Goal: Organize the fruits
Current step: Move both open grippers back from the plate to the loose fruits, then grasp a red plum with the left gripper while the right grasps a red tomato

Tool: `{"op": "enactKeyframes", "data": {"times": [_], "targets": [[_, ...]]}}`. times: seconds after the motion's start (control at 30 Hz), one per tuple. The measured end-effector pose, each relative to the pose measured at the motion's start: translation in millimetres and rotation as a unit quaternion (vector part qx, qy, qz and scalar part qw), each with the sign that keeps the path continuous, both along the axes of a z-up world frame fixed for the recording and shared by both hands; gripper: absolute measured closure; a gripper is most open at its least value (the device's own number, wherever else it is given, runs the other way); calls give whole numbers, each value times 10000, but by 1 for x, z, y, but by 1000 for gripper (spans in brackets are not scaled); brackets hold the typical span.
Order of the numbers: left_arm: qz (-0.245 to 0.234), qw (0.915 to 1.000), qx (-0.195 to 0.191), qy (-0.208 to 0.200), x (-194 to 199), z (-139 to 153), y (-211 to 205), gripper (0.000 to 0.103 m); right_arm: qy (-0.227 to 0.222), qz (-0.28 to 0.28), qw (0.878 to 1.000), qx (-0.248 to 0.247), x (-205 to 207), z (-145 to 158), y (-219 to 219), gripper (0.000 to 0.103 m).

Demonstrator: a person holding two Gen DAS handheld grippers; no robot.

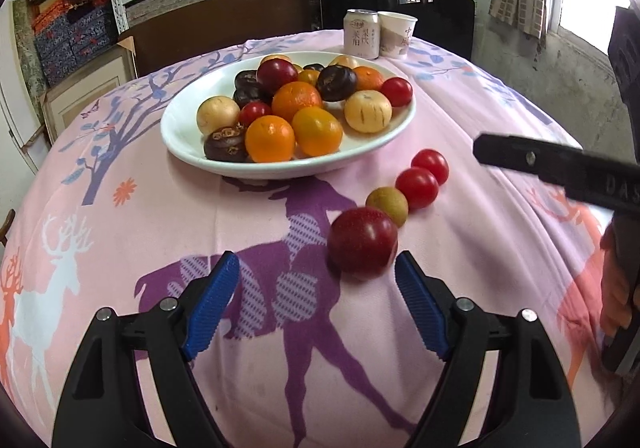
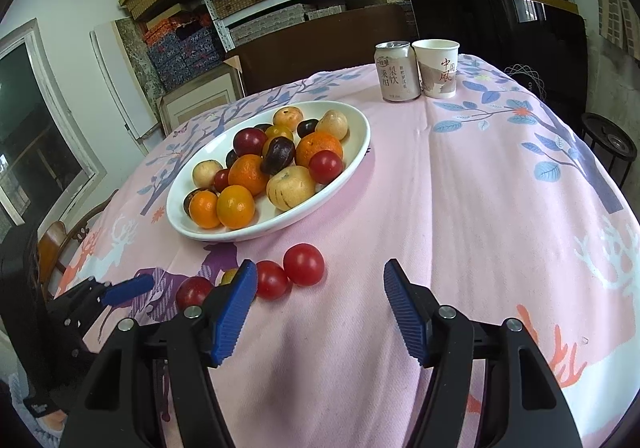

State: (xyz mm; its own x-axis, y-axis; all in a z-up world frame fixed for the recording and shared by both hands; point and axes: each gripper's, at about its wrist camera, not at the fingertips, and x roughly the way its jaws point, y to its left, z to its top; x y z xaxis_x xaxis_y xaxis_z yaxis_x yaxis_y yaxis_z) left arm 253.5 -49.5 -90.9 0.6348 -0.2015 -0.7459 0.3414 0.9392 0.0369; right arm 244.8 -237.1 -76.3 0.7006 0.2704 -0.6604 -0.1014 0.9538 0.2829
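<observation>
Your table (image 1: 460, 96), under its pink deer-print cloth, fills both views, and the white bowl (image 1: 188, 116) of mixed fruit sits in the upper middle of each. A can (image 2: 396, 72) and a paper cup (image 2: 436, 68) stand touching each other behind the bowl, near the far edge.

Four loose fruits lie in a diagonal row on the cloth, below and right of the bowl in the left wrist view: a dark red plum (image 1: 362, 242), a small brownish fruit (image 1: 387, 205), then two cherry tomatoes (image 1: 417, 187).

Your left tool (image 1: 318, 302) is spread, nothing between its blue pads; the plum lies just ahead of its right fingertip. Your right tool (image 2: 320, 308) is also spread and empty, its left pad overlapping the row in its own view.

The step in hand looks like gathering the loose fruits. To do it well, shift the left tool toward frame right so the plum centres between the pads, then pinch gently; round fruit will likely roll.

The bowl's near rim is close to the row, so lift before crossing it. Bare cloth opens at lower right of the right wrist view; keep the two tools apart there.
</observation>
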Motion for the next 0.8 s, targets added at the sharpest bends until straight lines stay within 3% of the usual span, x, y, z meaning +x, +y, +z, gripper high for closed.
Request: {"op": "enactKeyframes", "data": {"times": [0.1, 0.17, 0.2, 0.4, 0.53, 0.7, 0.8], "targets": [[-151, 9996, -134, 176, 11, -2, -8, 38, 26, 38, 10000, -42, 1, -1, 3, 36], [-370, 9983, -251, 364, 16, -6, -16, 61, 69, 50, 9999, -56, 2, -3, 4, 36], [-472, 9975, -261, 461, 17, -9, -19, 67, 108, 65, 9999, -71, 3, -5, 5, 36], [-478, 9977, -222, 426, 8, -8, -13, 66, 204, 221, 9992, -276, 8, -14, 19, 36], [-287, 9984, -289, 387, 4, -4, 2, 67, 240, 297, 9989, -284, 17, -18, 27, 52], [-254, 9983, -344, 402, 6, -3, 6, 67, 352, 316, 9987, 164, 31, -20, 23, 55], [-277, 9981, -312, 448, 6, -6, 4, 67, 551, 379, 9951, 722, 41, -26, 17, 59]]}}
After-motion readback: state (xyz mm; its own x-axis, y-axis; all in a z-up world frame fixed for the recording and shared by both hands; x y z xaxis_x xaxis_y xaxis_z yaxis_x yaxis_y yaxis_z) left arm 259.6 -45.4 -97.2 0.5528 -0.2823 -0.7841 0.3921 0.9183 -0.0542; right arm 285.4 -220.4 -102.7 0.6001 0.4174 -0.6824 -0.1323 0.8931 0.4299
